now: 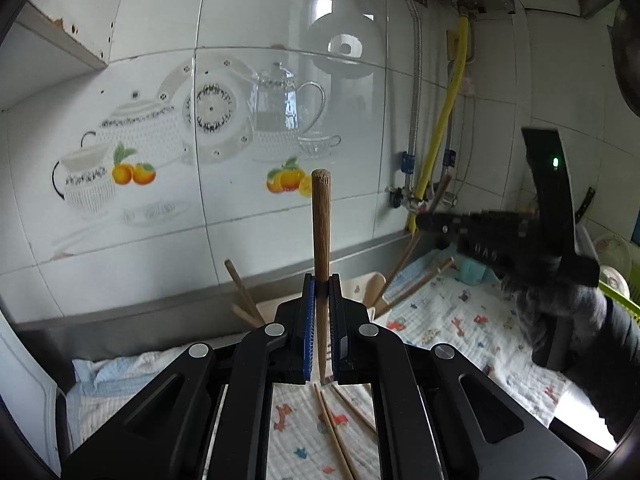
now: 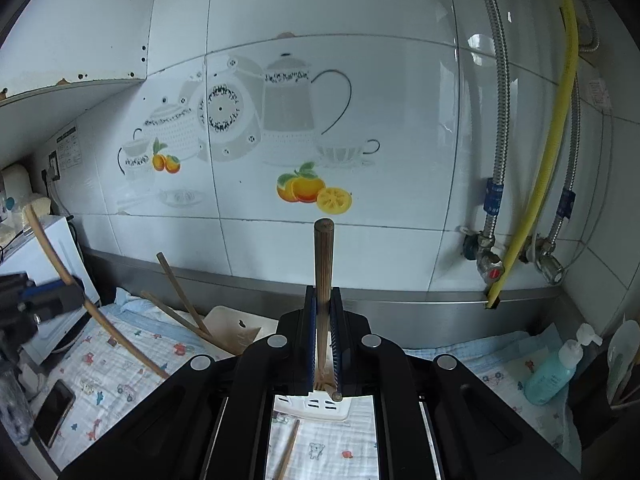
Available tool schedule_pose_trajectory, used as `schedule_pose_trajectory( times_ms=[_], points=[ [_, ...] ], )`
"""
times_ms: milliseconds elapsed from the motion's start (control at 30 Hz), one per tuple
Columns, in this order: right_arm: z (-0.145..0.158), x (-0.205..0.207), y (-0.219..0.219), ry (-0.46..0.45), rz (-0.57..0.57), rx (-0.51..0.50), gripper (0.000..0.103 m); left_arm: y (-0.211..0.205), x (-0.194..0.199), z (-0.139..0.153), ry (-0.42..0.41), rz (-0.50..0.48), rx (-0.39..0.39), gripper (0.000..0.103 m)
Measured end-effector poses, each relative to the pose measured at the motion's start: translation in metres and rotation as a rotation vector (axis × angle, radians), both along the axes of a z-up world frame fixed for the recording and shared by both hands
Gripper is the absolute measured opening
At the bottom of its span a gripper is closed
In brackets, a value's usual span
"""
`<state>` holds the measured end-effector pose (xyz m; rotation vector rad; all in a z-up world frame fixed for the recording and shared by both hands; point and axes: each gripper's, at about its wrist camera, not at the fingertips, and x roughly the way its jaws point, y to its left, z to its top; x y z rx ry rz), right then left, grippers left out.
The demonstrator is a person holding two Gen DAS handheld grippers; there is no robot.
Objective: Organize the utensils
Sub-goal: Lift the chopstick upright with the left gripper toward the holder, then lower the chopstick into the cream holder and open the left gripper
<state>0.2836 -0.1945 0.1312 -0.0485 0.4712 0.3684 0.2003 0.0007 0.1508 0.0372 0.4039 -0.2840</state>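
Observation:
My left gripper [image 1: 322, 280] is shut on a brown wooden chopstick [image 1: 321, 224] that stands upright between the blue pads. My right gripper [image 2: 323, 290] is shut on a darker wooden chopstick [image 2: 323, 260], also upright. In the left wrist view the right gripper [image 1: 424, 220] hangs at the right above the cloth with its stick [image 1: 440, 192] slanting through it. In the right wrist view the left gripper [image 2: 74, 292] shows at the left edge with its chopstick [image 2: 48, 236]. A beige utensil holder [image 2: 236, 332] near the wall holds several wooden sticks. Loose chopsticks [image 1: 336, 428] lie on the patterned cloth [image 1: 460, 320].
A tiled wall with teapot decals rises close behind. Pipes and a yellow hose [image 2: 552, 152] run down at the right. A blue soap bottle [image 2: 554, 372], a phone [image 2: 54, 410], a white slotted holder [image 2: 316, 404] and a green dish rack [image 1: 624, 296] sit on the counter.

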Motion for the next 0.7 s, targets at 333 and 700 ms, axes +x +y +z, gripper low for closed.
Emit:
schedule_pose_trajectory(
  times_ms=[333,700],
  points=[
    [-0.031,0.016,0.004,0.063,0.004,-0.037,0.006,-0.002,0.047,0.025,-0.061,0.08,-0.011,0.005],
    [-0.04,0.018,0.001,0.081,0.006,-0.052,0.007,0.003,0.089,-0.017,0.054,0.126,-0.036,0.005]
  ],
)
